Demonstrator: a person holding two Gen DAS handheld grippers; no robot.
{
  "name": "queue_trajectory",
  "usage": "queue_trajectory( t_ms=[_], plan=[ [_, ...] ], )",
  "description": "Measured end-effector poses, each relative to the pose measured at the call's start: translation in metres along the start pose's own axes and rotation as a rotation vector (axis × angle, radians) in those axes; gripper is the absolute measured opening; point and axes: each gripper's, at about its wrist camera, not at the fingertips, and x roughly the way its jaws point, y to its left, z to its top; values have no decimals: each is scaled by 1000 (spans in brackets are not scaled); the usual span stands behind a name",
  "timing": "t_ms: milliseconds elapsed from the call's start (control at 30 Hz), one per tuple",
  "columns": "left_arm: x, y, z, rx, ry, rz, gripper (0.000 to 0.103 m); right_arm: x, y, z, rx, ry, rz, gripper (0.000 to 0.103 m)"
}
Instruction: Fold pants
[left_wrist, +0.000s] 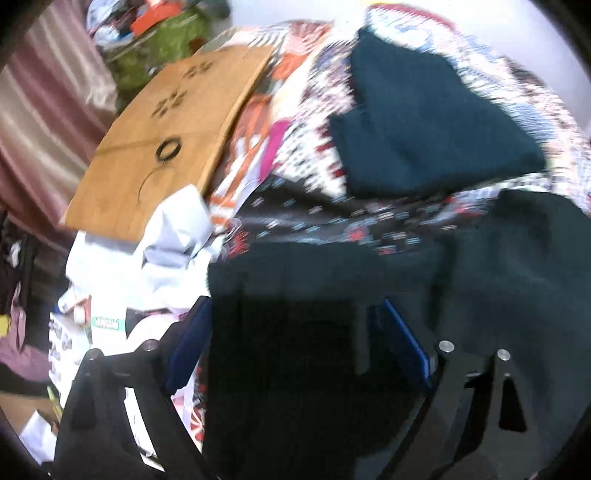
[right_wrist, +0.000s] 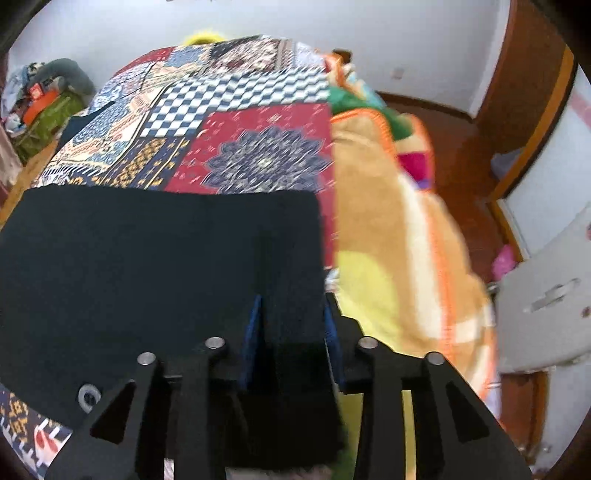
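**A:** Which step is this, would you say?

**B:** Mid-fold, by my reading. The dark pants (right_wrist: 159, 266) lie across the patchwork bedspread (right_wrist: 258, 147), and both tools have hold of cloth. The right gripper (right_wrist: 291, 325) is clamped on the pants' corner, blue pads pinching a thick fold at about 6 o'clock in its view. The left gripper (left_wrist: 295, 332) has dark fabric filling the gap between its fingers, so I judge it closed on the pants (left_wrist: 332, 332) too, though blur makes that less sure.

**A:** And the next move?

**B:** Probably carrying the held edge over toward 12 o'clock to meet the far part, both grippers moving level so the edge stays straight, then letting go once the layers sit flush.

**A:** How does the garment look?

**B:** Navy to black, heavy-looking, flat with a straight top hem in the right view; a metal rivet (right_wrist: 88, 397) shows at 7 o'clock. In the left view another dark piece (left_wrist: 432, 122) lies toward 1 o'clock; I cannot tell whether it is the same garment. A cardboard sheet (left_wrist: 166, 140) lies at 10 o'clock, off the work.
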Motion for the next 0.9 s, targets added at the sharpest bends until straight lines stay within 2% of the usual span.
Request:
queue_trajectory(
  t_ms=[33,133,233,333,500,600,700,800,867,900],
  plan=[
    [-12,-6,1,15,-24,-14,91,-9,-2,0,0,-14,-3,35],
    [-46,-33,6,74,-101,-58,92,-43,-8,-4,37,-70,27,64],
    [-71,-69,7,142,-140,-108,92,-71,-4,-13,58,-124,81,73],
    [-82,-111,-1,224,-149,-154,92,-80,4,-27,79,-108,161,81],
    [-76,-180,-23,424,-116,-174,92,-60,18,-59,160,-28,296,81],
    [-81,-203,-33,462,-183,-127,92,-41,17,-79,244,12,340,81],
    [-83,-222,-31,491,-153,-183,92,-25,7,-92,348,28,378,81],
    [-77,-246,-34,520,-92,-261,92,-19,-3,-93,403,-20,395,80],
    [-77,-258,-36,523,-94,-272,93,-15,-8,-90,415,-40,389,69],
    [-76,-265,-35,523,-82,-289,93,-13,-9,-87,415,-47,381,66]
  ],
)
